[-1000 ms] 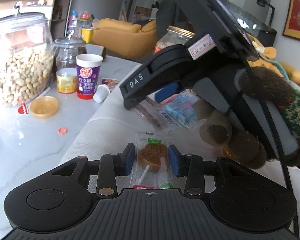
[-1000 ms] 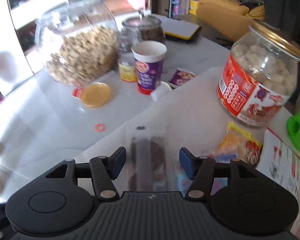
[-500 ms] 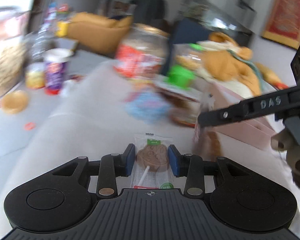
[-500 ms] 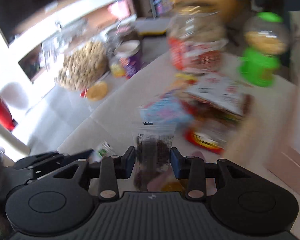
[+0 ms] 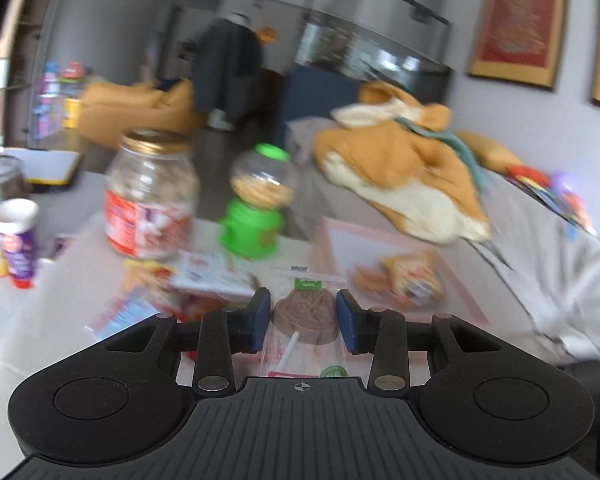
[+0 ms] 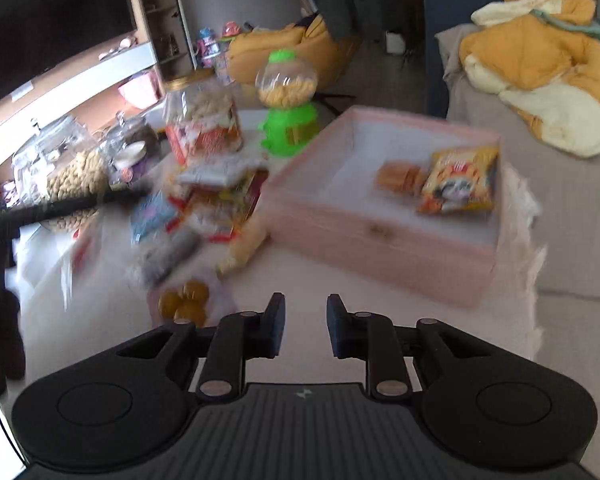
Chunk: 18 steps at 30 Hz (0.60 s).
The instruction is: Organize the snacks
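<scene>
Pink box (image 6: 380, 232) containing a yellow snack packet (image 6: 458, 182) and a small bun-like snack (image 6: 398, 178). Left gripper (image 5: 303, 318) pinches a wrapped chocolate lollipop (image 5: 305, 314). Right gripper (image 6: 305, 330) has just been closing; its jaws stand narrowly apart, nothing between.

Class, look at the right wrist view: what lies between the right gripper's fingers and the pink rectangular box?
Only bare white tablecloth separates the right gripper from the pink rectangular box, seen in the right wrist view.

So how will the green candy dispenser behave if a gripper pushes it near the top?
The dispenser would probably tip: it stands tall, with its globe of candies above the base. The clear globe looks smooth and round, so pads may slip. It seems light.
</scene>
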Available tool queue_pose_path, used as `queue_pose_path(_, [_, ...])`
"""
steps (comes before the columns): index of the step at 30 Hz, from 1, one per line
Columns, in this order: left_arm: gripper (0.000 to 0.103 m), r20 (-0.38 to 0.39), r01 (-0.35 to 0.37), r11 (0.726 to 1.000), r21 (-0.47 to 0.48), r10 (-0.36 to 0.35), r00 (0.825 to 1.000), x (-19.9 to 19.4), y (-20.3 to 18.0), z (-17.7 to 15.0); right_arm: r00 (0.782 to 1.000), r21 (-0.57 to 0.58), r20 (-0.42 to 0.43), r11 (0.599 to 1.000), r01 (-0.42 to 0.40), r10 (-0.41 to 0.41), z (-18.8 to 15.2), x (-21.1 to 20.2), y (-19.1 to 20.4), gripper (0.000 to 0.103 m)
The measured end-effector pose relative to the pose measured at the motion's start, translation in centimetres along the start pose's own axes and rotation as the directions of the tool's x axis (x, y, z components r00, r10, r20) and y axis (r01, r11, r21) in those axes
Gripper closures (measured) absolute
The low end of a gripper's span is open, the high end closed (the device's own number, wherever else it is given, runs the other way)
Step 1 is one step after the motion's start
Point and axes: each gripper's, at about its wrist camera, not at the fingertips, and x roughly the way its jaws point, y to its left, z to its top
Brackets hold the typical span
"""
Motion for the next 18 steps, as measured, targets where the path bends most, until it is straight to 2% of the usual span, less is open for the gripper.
queue_pose_path(2, [0.062,-0.005,-0.044,0.999,-0.010,0.044,0.999,0.2,0.7,0.3,0.999,-0.028,-0.019,0.999,-0.039,0.038,-0.6,1.3,1.1,0.046])
queue_pose_path(4, [0.062,-0.027,-0.073,0.997,-0.014,0.072,0.997,0.2,1.5,0.1,0.998,-0.074,-0.016,0.995,-0.065,0.064,-0.6,2.6,2.7,0.031])
queue_pose_path(6, [0.062,-0.053,-0.088,0.996,-0.016,0.087,0.995,0.1,2.2,-0.5,0.996,-0.113,-0.032,0.989,-0.090,0.087,0.0,4.2,4.5,0.026])
queue_pose_path(8, [0.062,-0.067,-0.091,0.996,-0.022,0.089,0.994,-0.2,2.7,-0.7,0.989,-0.127,-0.073,0.982,-0.140,0.132,1.2,6.3,6.0,0.014])
queue_pose_path(9, [0.062,-0.072,-0.095,0.995,-0.022,0.093,0.993,-0.4,3.1,-0.9,0.981,-0.137,-0.104,0.975,-0.175,0.162,1.7,7.6,6.7,0.014])
queue_pose_path(11, [0.062,-0.074,-0.105,0.994,-0.022,0.103,0.992,-0.9,3.7,-1.2,0.971,-0.154,-0.162,0.968,-0.198,0.173,1.9,9.5,8.1,0.011])
queue_pose_path(13, [0.062,-0.083,-0.110,0.993,-0.029,0.107,0.991,-1.4,4.4,-1.6,0.976,-0.217,-0.155,0.958,-0.185,0.154,1.4,10.3,9.4,0.007])
queue_pose_path(15, [0.062,-0.097,-0.111,0.993,-0.040,0.107,0.989,-1.5,5.0,-2.0,0.982,-0.269,-0.143,0.950,-0.158,0.123,0.6,10.2,10.1,0.014])
queue_pose_path(16, [0.062,-0.106,-0.111,0.993,-0.045,0.105,0.989,-1.4,5.1,-2.2,0.986,-0.295,-0.130,0.946,-0.137,0.103,0.3,9.8,10.1,0.023])
queue_pose_path(18, [0.062,-0.125,-0.092,0.994,-0.051,0.085,0.988,-1.0,5.0,-2.5,0.981,-0.259,-0.149,0.953,-0.159,0.123,0.2,8.7,9.1,0.025])
